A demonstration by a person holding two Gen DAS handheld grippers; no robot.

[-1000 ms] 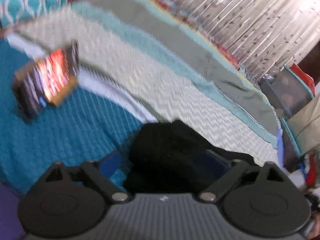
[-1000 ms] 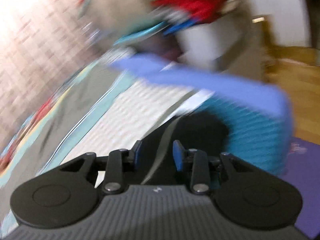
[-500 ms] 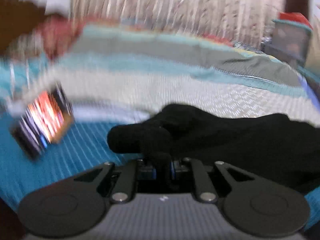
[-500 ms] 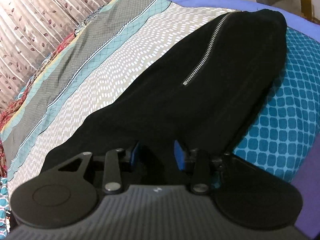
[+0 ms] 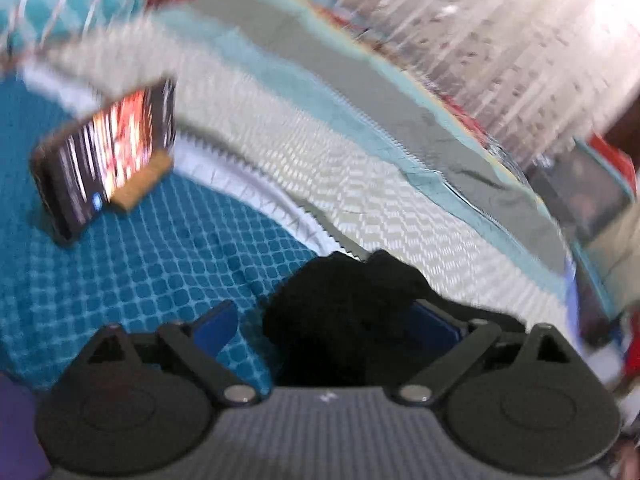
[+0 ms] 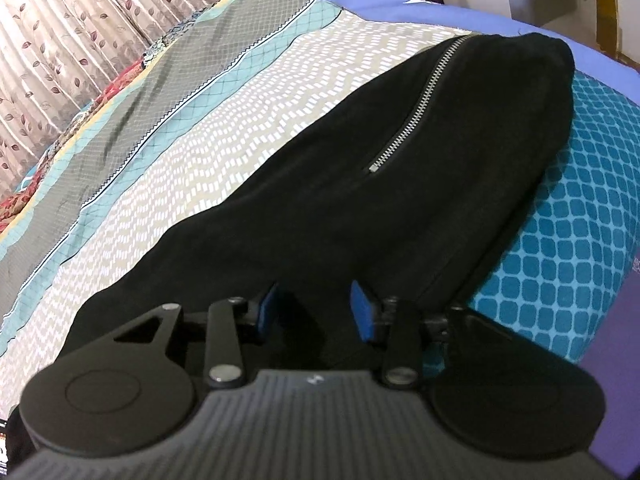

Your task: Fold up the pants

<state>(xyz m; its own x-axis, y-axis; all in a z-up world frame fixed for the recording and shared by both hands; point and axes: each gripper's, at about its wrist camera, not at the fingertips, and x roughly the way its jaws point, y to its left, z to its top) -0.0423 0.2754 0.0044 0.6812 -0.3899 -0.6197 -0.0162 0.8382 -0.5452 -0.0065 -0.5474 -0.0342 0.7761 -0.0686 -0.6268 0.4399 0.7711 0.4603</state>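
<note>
Left wrist view: blurred. Left gripper (image 5: 336, 326) spread wide, a bunch of the black pants (image 5: 348, 312) sitting loose between the fingers, not pinched. Phone (image 5: 106, 158) propped far left on the bedspread (image 5: 140, 264).

Right wrist view: sharp. Pants (image 6: 360, 200) lie flat on the bedspread (image 6: 580, 240), zipper (image 6: 416, 104) up, far end toward the right edge. Right gripper (image 6: 316, 310) narrow, nipping the near cloth.

Advice: close left on the full edge thickness before lifting, keep both grips level so the fold line stays straight.
</note>
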